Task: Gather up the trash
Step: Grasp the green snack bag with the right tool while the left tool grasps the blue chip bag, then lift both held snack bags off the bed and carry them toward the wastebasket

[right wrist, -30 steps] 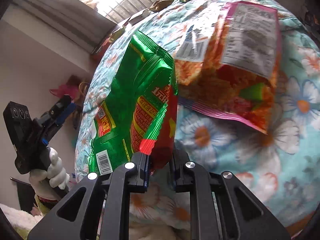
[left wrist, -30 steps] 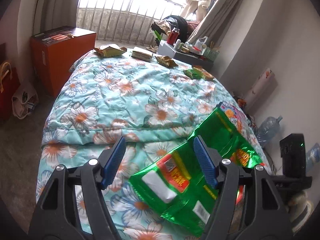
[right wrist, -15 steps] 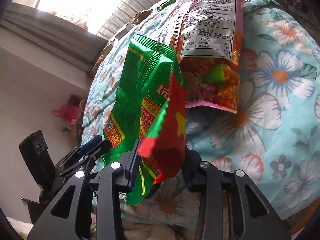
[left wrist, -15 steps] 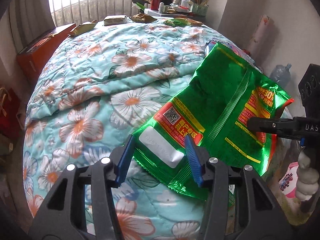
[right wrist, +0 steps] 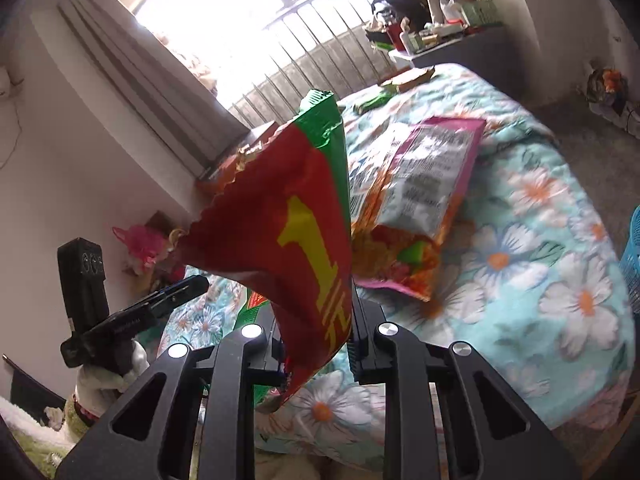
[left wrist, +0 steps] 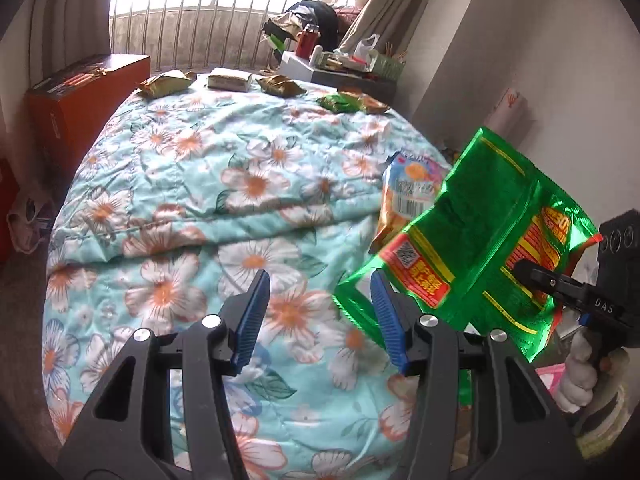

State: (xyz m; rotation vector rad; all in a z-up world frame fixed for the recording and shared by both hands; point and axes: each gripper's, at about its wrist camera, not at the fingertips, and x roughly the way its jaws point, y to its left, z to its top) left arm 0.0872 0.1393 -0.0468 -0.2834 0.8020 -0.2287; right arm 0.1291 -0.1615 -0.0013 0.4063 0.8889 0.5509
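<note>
My right gripper (right wrist: 316,344) is shut on a green and red snack bag (right wrist: 308,232) and holds it up above the bed's edge. In the left wrist view the same bag (left wrist: 476,240) hangs at the right, pinched by the right gripper (left wrist: 532,276). My left gripper (left wrist: 320,312) is open and empty over the floral quilt (left wrist: 208,184), just left of the bag. A pink and orange chip bag (right wrist: 416,208) lies flat on the quilt behind the held bag; it also shows in the left wrist view (left wrist: 408,192).
Several more wrappers (left wrist: 164,84) lie along the bed's far edge near the window. An orange box (left wrist: 76,96) stands left of the bed. A cluttered side table (left wrist: 344,68) stands at the far right. A blue basket (right wrist: 632,264) is at the right edge.
The right gripper has lifted the green bag off the quilt and turned it upright. The left gripper has opened wider and drawn back from the bag, which it no longer straddles.
</note>
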